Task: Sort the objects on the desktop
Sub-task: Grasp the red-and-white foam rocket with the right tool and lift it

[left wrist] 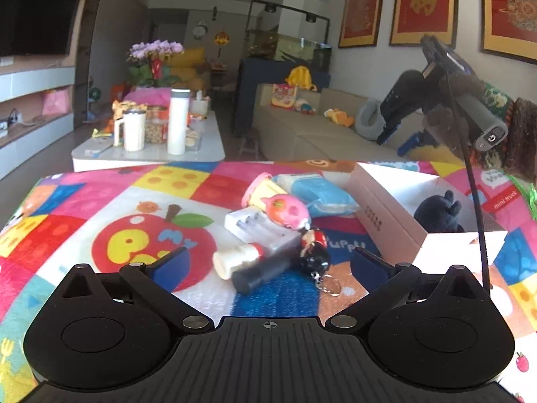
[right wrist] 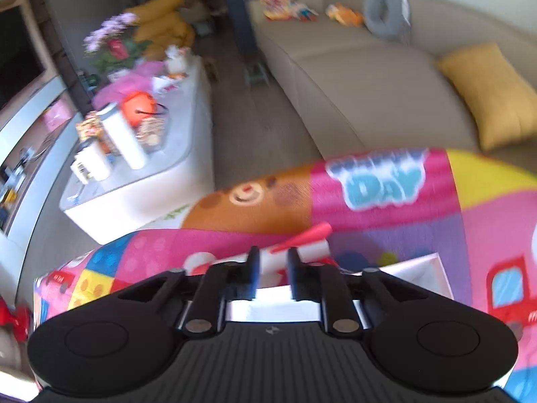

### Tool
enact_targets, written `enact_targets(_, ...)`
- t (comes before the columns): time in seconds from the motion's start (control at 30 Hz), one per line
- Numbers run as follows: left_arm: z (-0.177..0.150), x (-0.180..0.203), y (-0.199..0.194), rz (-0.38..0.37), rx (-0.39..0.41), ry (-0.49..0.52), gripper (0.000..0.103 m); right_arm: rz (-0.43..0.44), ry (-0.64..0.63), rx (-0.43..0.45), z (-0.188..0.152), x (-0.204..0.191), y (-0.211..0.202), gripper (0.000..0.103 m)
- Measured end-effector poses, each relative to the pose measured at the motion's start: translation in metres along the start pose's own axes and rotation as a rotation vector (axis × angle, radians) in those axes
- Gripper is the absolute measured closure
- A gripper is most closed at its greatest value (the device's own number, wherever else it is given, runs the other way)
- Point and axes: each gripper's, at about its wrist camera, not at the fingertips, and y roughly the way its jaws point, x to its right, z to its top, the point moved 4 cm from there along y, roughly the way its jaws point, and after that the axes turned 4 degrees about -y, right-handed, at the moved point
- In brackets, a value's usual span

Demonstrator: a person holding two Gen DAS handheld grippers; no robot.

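The left gripper [left wrist: 266, 262] was spread wide above the counter [left wrist: 100, 201], with nothing between its jaws. Beyond it lay a cluster of small objects: a black tube [left wrist: 261, 270], a white bottle with a red band [left wrist: 238, 258], a clear case [left wrist: 255, 225], a pink toy [left wrist: 288, 213], a doll keychain [left wrist: 313, 252] and a blue-and-white tissue pack [left wrist: 315, 193]. To their right stood an open white box [left wrist: 386, 208] containing a dark plush toy [left wrist: 436, 211]. The right gripper [right wrist: 271, 268] was held above the near edge of that box [right wrist: 419, 268]; its jaws stood partly apart, and a red-and-white striped object [right wrist: 302, 247] lay just past them; the blurred view did not show whether the jaws touched it.
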Motion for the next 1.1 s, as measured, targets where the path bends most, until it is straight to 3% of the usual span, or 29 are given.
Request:
enact_targets(0.07, 0.007, -0.011, -0.003, 0.001, 0.018, -0.015, 0.0, -0.019, 0.096, -0.035, 0.003, 0.012, 0.028, 0.057)
enact_targets(0.2, 0.014, -0.028, -0.003, -0.012, 0.028, -0.054, 0.0, -0.059, 0.216, -0.071, 0.008, 0.025, 0.076, 0.057)
enact_targets(0.27, 0.013, -0.032, 0.0, -0.023, 0.018, -0.065, 0.0, -0.101, 0.201, -0.072, 0.01, 0.019, 0.09, 0.057)
enact_targets(0.33, 0.011, -0.033, 0.003, -0.03, 0.01, -0.068, 0.0, -0.111, 0.16, -0.08, 0.009, 0.009, 0.099, 0.07)
enact_targets(0.47, 0.007, -0.033, 0.005, -0.029, 0.004, -0.081, 0.0, -0.114, 0.013, 0.012, 0.009, -0.016, 0.081, 0.088)
enact_targets(0.73, 0.01, -0.014, -0.024, -0.038, 0.048, -0.069, 0.0, -0.064, -0.25, 0.344, 0.003, -0.054, -0.059, 0.1)
enact_targets(0.9, 0.012, 0.011, -0.044, -0.064, 0.071, -0.058, 0.0, 0.023, -0.349, 0.53, -0.032, -0.047, -0.176, 0.1)
enact_targets(1.0, 0.013, 0.03, -0.057, -0.095, 0.084, -0.028, 0.0, 0.098, -0.37, 0.588, -0.061, -0.028, -0.244, 0.1)
enact_targets(1.1, 0.009, 0.043, -0.064, -0.116, 0.069, -0.011, 0.0, 0.203, -0.349, 0.589, -0.09, 0.001, -0.296, 0.1)
